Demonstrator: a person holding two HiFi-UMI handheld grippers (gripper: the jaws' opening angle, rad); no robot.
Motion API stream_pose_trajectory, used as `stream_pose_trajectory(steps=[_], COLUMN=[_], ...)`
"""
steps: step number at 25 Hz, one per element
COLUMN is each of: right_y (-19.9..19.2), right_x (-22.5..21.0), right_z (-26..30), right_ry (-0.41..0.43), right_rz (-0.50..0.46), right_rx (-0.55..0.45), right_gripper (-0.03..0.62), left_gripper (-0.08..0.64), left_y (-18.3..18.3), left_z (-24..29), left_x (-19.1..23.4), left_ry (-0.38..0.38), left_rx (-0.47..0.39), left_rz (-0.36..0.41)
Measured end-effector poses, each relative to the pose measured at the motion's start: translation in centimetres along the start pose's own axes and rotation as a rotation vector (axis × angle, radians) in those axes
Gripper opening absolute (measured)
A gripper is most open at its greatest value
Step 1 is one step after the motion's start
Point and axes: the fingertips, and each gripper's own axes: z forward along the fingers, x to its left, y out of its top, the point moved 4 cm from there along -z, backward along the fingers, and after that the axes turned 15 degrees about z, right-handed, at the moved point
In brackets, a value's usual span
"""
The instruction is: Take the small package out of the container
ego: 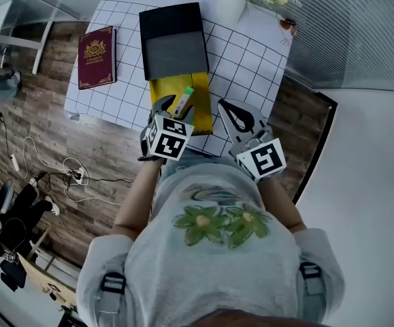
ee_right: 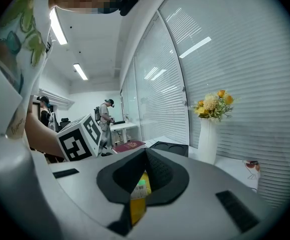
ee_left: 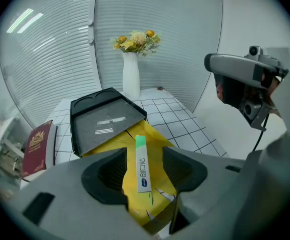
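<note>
I judge this about half done. The small package [ee_left: 141, 165], a slim white stick with a green end, lies just in front of the black container [ego: 174, 39]. It rests flat on the glossy, creased yellow pouch [ego: 164, 90] that pokes from the rigid, matte container's near end. My left gripper [ego: 175, 107] has its 2 jaws wide apart, 1 on each side of the stick, gripping nothing. My right gripper [ee_right: 146, 154], also in front of the container, is closed and empty. Closing and lifting are left.
</note>
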Motion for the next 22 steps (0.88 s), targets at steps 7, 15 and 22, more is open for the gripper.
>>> stream_pose_trajectory(steps=[7,15,22], right_y=[-0.4,-0.5,-0.7], right_x=[-0.5,-0.5,-0.6], right_z=[0.0,0.0,0.0], right_ry=[-0.011,-0.024,-0.035], right_rz=[0.007,0.015,0.016], right_rx=[0.005,0.001,0.005], right_gripper=[0.008,0.007,0.008], left_gripper=[0.204,0.204,0.204], left_y=[-0.6,-1.6,-2.2], left_z=[1.5,2.7,3.6], left_x=[0.0,-0.1,-0.2], left_ry=[-0.028,-0.044,-0.059], left_rx=[0.031,0.068,0.078], left_rz=[-0.015,-0.007,-0.030])
